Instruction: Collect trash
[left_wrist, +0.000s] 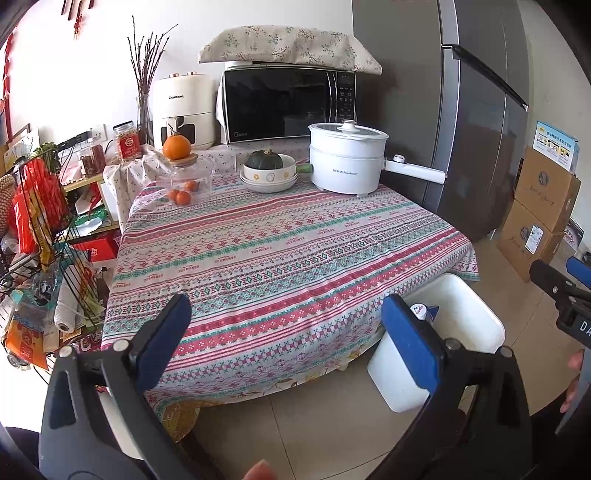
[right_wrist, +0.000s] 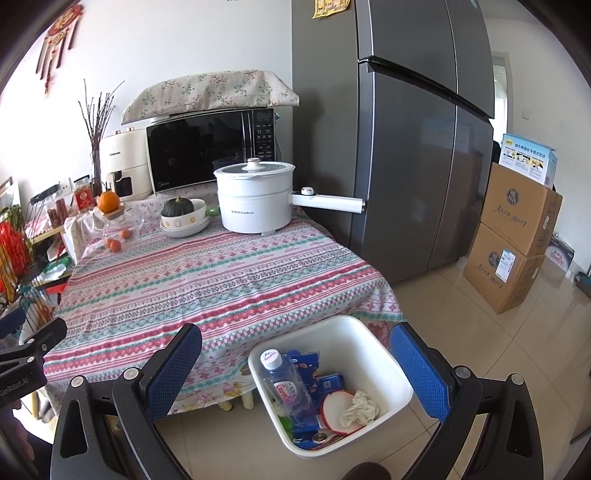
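Trash sits in the white bin (right_wrist: 373, 354) on the floor, at about five o'clock from the table (right_wrist: 207, 280) and just beside its near right corner. Inside I see a clear plastic water bottle (right_wrist: 286, 391) lying tilted against the left wall, blue cartons (right_wrist: 325, 384) behind it, a round red-rimmed lid (right_wrist: 338, 411) and a crumpled tissue (right_wrist: 360, 406) on top. I judge all of it light: the bottle is slick and will dent, so I would pinch it across the neck below the cap; the tissue is soft and takes a grip anywhere; the cartons are stiff enough to hold by an edge. My right gripper (right_wrist: 295, 369) hangs over the bin, claw spread wide and holding nothing. My left gripper (left_wrist: 284, 332) is spread too, empty, over the table's near edge. The patterned tablecloth (left_wrist: 280, 251) shows no litter that I can make out; the electric pot (left_wrist: 347, 162) stands at twelve o'clock.
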